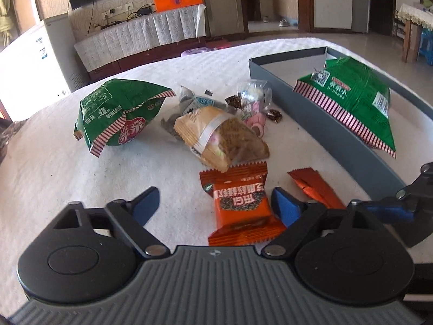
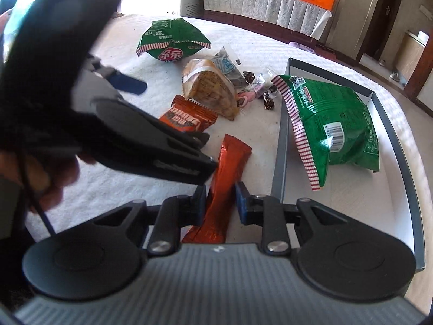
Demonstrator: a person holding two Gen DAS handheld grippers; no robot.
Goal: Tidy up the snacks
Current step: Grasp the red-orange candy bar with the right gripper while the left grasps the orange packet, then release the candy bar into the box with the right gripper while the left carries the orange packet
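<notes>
**Orange wrappers between both sets of fingers, one green bag already boxed**

Nearest the left wrist camera, a square orange snack packet [image 1: 239, 203] lies flat on the white quilted table [image 1: 54, 168], between the blue fingers [image 1: 284, 205] of the left gripper [image 1: 213, 205]. Those fingers stand apart: the right pad sits just beside the packet's edge, the left pad is well clear of it, so nothing is clamped.

From the right wrist camera, the right gripper [image 2: 217, 203] has its fingers [image 2: 242, 203] drawn in on a long orange stick packet [image 2: 224, 178], which runs lengthwise between them. The pads sit against both sides of the wrapper, gripping it; the far end of the stick rests on the table beside the box wall. The left gripper's dark body fills the upper left of this view, with a hand [image 2: 46, 178] under it.

Farther back, a tan bread packet [image 1: 222, 138] lies just behind the square orange one, with a grey sachet [image 1: 189, 100] and a cluster of small wrapped candies [image 1: 254, 103] behind it. A green chip bag [image 1: 121, 113] sits to the left of that pile, crumpled, on the table.

To the right stands a grey open box [image 1: 319, 124] with a white floor. A second green bag [image 2: 333, 130] lies inside it, its striped edge hanging over the near wall.
</notes>
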